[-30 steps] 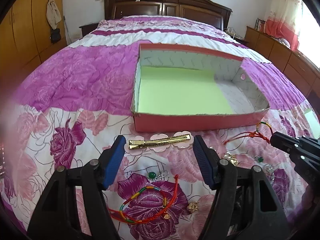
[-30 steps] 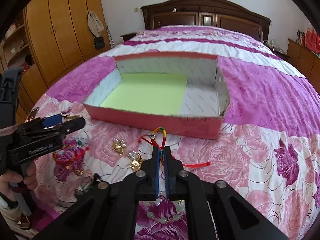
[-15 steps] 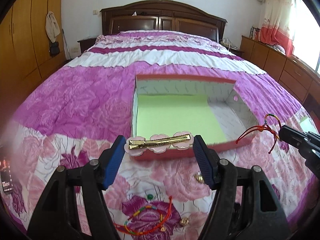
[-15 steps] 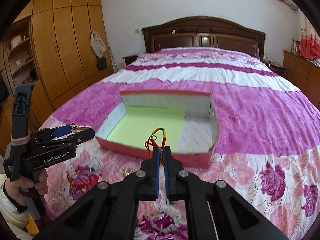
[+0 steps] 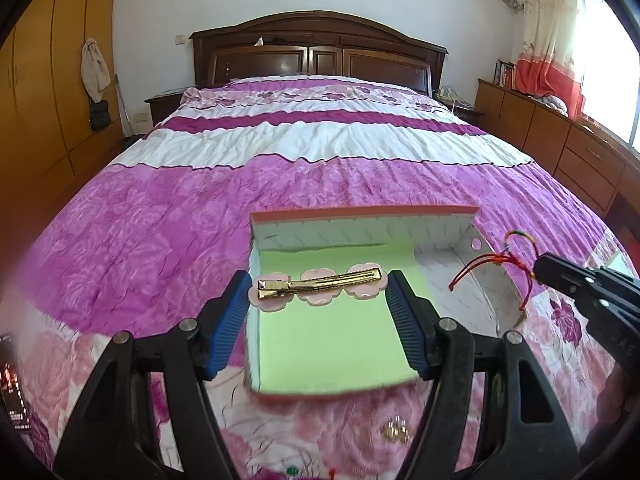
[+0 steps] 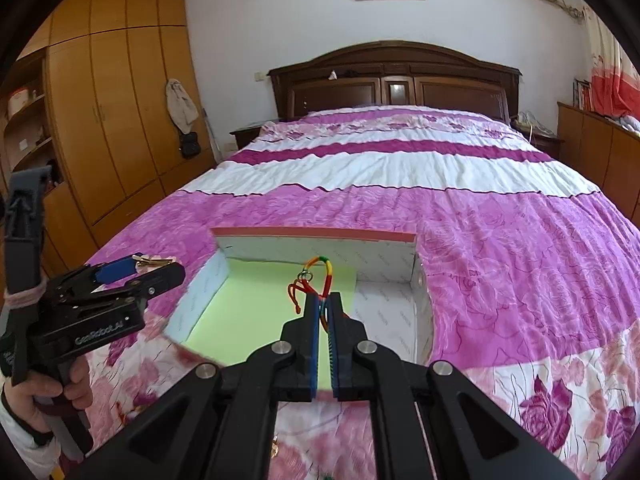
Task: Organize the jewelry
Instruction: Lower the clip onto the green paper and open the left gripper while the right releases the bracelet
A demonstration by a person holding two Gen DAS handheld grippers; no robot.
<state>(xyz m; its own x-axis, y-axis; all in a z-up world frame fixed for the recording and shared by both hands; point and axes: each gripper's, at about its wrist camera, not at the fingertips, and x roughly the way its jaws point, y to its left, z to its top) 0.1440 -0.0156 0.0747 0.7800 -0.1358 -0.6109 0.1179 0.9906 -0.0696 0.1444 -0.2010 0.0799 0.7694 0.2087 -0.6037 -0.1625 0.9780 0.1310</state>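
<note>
Orange-brown wood is filling the far left, where a wardrobe [image 6: 108, 128] is standing beside the bed [image 5: 320, 148] with a pale cloth [image 6: 181, 105] hanging on its door. Just inward, a person's hand [image 6: 44, 396] is gripping the handle of the left hand-held gripper [image 5: 318, 294], whose blue pads are pressing on the two ends of a gold hair clip [image 5: 320, 282] backed with pink flower shapes, holding it crosswise in the air above the green-lined left part of the box [image 5: 360, 216]. That shallow box, salmon outside and white inside, is lying on the pink rose-patterned quilt [image 5: 160, 232] in the middle of the scene, with its far wall standing upright and its right part lined in white. A small gold trinket [image 5: 394, 430] is lying on the quilt just in front of the box. Further right, the right hand-held gripper [image 6: 323, 300] is clamping a multicoloured braided bracelet [image 6: 320, 266] with trailing red cords, its jaws drawn almost fully together, and is hanging over the box near the edge of the green lining. At the far right, a low wooden cabinet [image 5: 560, 140] is running along the wall under a red and cream curtain [image 5: 548, 28].
</note>
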